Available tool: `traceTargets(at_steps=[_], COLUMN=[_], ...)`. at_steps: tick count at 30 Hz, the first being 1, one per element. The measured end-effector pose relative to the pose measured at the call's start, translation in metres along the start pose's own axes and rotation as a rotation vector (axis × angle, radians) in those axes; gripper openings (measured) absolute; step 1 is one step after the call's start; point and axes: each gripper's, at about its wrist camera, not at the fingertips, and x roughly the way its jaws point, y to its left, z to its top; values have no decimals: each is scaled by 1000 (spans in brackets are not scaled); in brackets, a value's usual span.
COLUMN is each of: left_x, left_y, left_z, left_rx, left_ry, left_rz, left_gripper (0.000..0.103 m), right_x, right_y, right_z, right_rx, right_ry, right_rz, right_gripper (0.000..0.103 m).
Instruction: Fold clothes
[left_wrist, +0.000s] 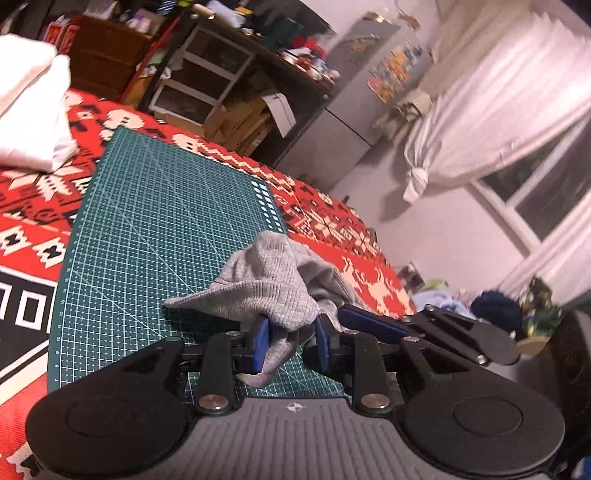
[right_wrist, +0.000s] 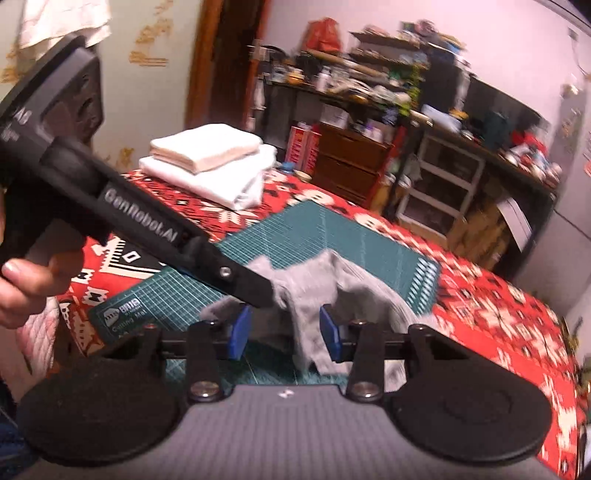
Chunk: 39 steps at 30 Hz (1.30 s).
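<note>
Two handheld claws lift a small grey garment (left_wrist: 266, 280) over a green cutting mat (left_wrist: 147, 229) on a red patterned bed (left_wrist: 37, 229)

The left claw (left_wrist: 291, 343) is narrowly closed, pinching a fold of the cloth. The right claw (right_wrist: 284, 334) stands wider, cloth hanging against one blue pad; whether it grips cannot be told. Folded white cloths (right_wrist: 210, 166) lie beyond

"GenRobot.AI" in white along the arm of the left gripper (right_wrist: 258, 291), readable in the right wrist view. Partial white letters, maybe "AS", on that gripper's grey body higher up, cut off, can't confirm. Green cutting mat (right_wrist: 155, 299): logo near the corner, blurred, with "Cutting Mat" under it. Ruler numbers run along the mat's edge in the left wrist view (left_wrist: 147, 229), "10" to about "13" just legible. Red boxes (right_wrist: 301, 146) by the drawers carry print, unreadable.
</note>
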Motion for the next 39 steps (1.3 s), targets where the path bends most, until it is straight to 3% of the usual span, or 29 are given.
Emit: traceTargets(at_steps=[5, 7, 9, 12, 14, 19, 24, 30, 36, 39], left_x=[0, -2, -6, -16, -20, -11, 1, 17, 27, 30], left_y=[12, 18, 19, 16, 13, 6, -5, -25, -37, -49], left_z=[4, 5, 5, 3, 2, -5, -15, -27, -34, -39], left_rx=[-50, -81, -86, -57, -46, 7, 66, 182, 230, 259], left_ry=[6, 3, -4, -33, -45, -8, 38, 93, 123, 128], left_rz=[-22, -35, -32, -33, -42, -8, 3, 40, 35, 9], left_gripper=[30, 33, 39, 54, 60, 61, 61, 61, 60, 58], right_x=[24, 30, 31, 25, 20, 1, -12, -33, -51, -59], right_y=[10, 13, 14, -2, -16, -67, -104, -145, -177, -189], right_z=[1, 1, 1, 4, 4, -5, -21, -45, -60, -67], right_rx=[-112, -135, -138, -56, 11, 223, 282, 526, 634, 726], right_ry=[-3, 1, -3, -13, -19, -19, -10, -34, -48, -67], right_rz=[6, 14, -13, -59, -92, -164, -245, -184, -241, -204], right_gripper=[27, 7, 6, 6, 5, 5, 5, 5, 5, 5])
